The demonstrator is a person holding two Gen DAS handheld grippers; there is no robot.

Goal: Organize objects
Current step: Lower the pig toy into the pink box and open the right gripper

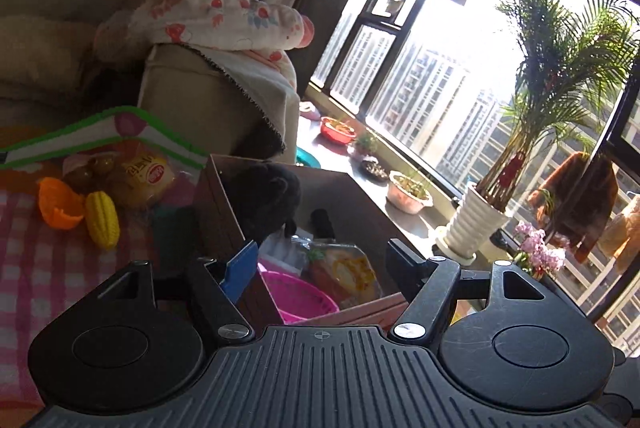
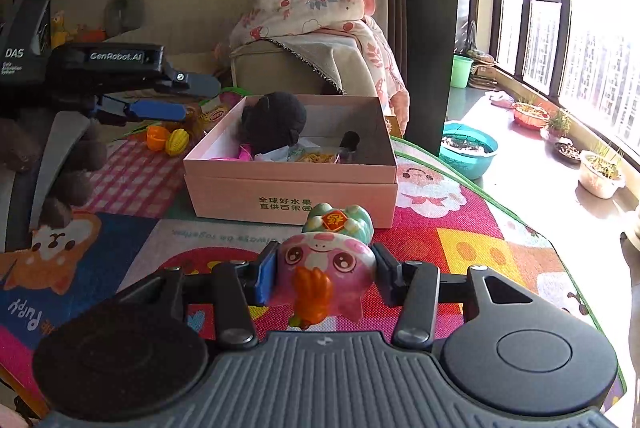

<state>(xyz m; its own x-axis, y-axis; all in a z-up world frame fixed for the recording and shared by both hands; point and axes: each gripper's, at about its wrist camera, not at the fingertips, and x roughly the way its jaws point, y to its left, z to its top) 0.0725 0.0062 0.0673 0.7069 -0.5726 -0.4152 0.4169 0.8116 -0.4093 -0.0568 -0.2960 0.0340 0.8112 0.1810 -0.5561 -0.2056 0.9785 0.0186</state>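
A pink cardboard box (image 2: 288,188) stands on the play mat; it holds a black plush (image 2: 276,122), a pink basket (image 1: 296,294) and snack packets (image 1: 344,268). My right gripper (image 2: 324,270) is shut on a pink and teal cartoon toy (image 2: 326,260) with an orange piece, in front of the box. My left gripper (image 1: 320,264) is open and empty, its fingers hovering over the box's near corner; it also shows in the right wrist view (image 2: 160,100), left of the box. A yellow toy corn (image 1: 102,220), an orange shell (image 1: 58,208) and a snack bag (image 1: 146,174) lie left of the box.
A sofa arm (image 2: 288,68) draped with a floral blanket stands behind the box. A windowsill at the right carries bowls (image 2: 468,148) and a potted palm (image 1: 476,224). The mat's edge (image 2: 520,224) runs near the sill.
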